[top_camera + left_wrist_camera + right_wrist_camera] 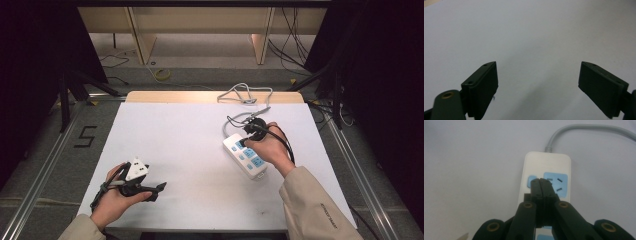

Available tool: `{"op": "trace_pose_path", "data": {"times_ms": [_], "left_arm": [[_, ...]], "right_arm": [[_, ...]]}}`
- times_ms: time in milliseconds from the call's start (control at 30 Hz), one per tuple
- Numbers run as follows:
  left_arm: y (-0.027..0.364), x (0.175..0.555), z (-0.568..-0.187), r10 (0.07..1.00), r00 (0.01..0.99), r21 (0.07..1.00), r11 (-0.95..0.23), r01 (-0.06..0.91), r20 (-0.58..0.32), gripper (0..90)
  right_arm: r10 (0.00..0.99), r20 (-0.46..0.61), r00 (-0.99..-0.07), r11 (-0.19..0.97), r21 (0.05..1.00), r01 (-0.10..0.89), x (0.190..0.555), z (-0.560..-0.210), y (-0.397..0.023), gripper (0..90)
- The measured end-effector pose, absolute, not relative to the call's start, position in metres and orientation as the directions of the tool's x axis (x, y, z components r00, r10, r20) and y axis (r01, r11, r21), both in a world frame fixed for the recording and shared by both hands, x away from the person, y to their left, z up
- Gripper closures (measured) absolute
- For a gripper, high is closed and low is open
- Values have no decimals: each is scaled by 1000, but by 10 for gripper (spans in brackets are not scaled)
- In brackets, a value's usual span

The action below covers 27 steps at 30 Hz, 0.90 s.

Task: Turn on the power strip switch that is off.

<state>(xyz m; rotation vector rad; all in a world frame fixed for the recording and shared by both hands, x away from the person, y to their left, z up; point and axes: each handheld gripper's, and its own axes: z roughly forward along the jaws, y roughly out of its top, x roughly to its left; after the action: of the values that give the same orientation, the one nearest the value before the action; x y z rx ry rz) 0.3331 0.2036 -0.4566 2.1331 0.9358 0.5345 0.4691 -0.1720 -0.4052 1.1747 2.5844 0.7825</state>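
Your left claw (161, 187) rests near you on the bench (190, 150), jaws apart, holding nothing. Farther out, your right claw (540, 181), jaws together, sits over the power strip (549, 167); press its blue button (530, 181) squarely, gently.

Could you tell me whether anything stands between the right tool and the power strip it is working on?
Nothing visible does. The right tool, jaws shut, has its tips right over the power strip, at the small blue switch beside the first blue socket.
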Motion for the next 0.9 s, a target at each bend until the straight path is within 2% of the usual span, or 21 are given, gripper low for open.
{"op": "trace_pose_path", "data": {"times_ms": [900], "left_arm": [[203,333,-457,756,650,763,-463,451,75,159]], "right_arm": [[739,44,-672,568,496,657,483,-412,-157,900]]}}
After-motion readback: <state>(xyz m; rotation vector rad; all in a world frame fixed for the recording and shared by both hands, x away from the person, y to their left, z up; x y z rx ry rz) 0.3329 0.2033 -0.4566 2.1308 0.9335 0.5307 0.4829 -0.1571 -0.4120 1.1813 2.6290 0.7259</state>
